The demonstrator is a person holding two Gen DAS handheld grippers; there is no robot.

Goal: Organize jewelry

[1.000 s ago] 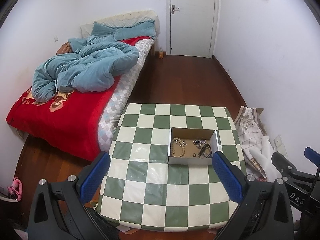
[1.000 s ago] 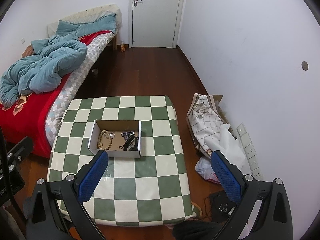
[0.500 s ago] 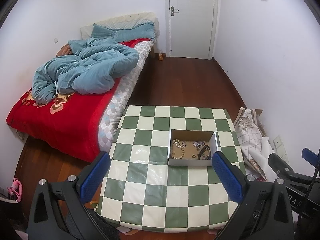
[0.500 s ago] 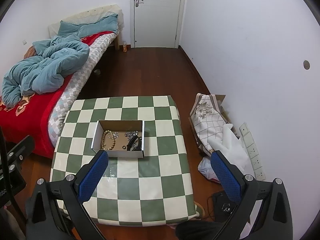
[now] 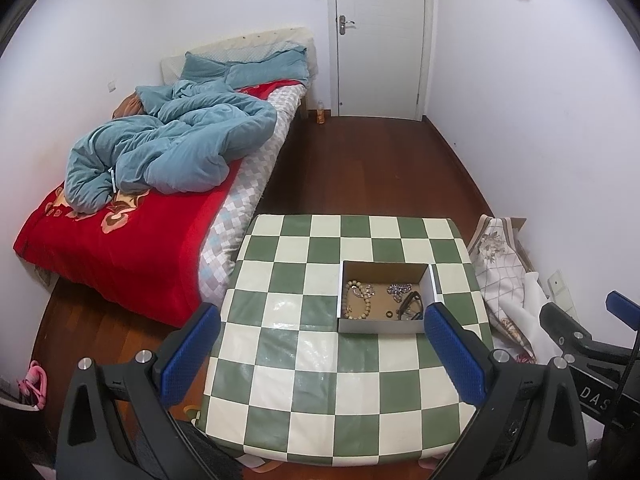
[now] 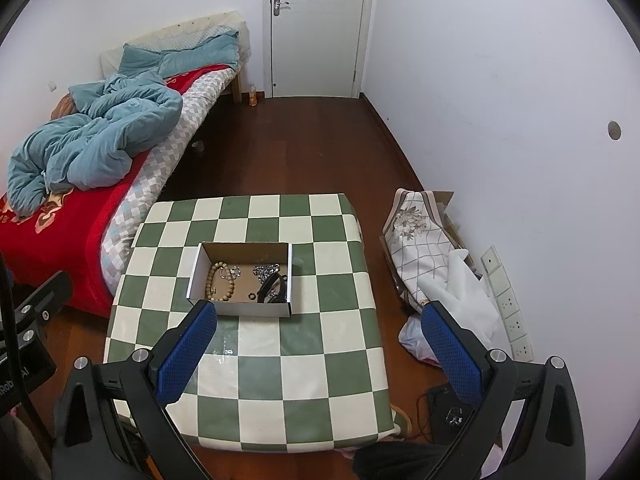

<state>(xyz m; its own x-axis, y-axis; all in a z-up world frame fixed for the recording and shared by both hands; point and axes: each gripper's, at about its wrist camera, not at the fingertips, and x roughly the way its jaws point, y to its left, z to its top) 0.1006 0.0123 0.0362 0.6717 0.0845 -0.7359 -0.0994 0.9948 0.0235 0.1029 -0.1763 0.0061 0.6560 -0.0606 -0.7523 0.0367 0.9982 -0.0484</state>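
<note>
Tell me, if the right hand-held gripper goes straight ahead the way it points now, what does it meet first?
Probably the checkered tablecloth, just right of the cardboard box. The right hand-held gripper is open and high above it; depth is uncertain.

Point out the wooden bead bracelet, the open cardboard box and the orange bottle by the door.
wooden bead bracelet [image 6: 219, 282]: right wrist view, its left strand.
open cardboard box [image 6: 251, 308]: right wrist view, near white wall.
orange bottle [image 5: 320, 114]: left wrist view, body.
</note>
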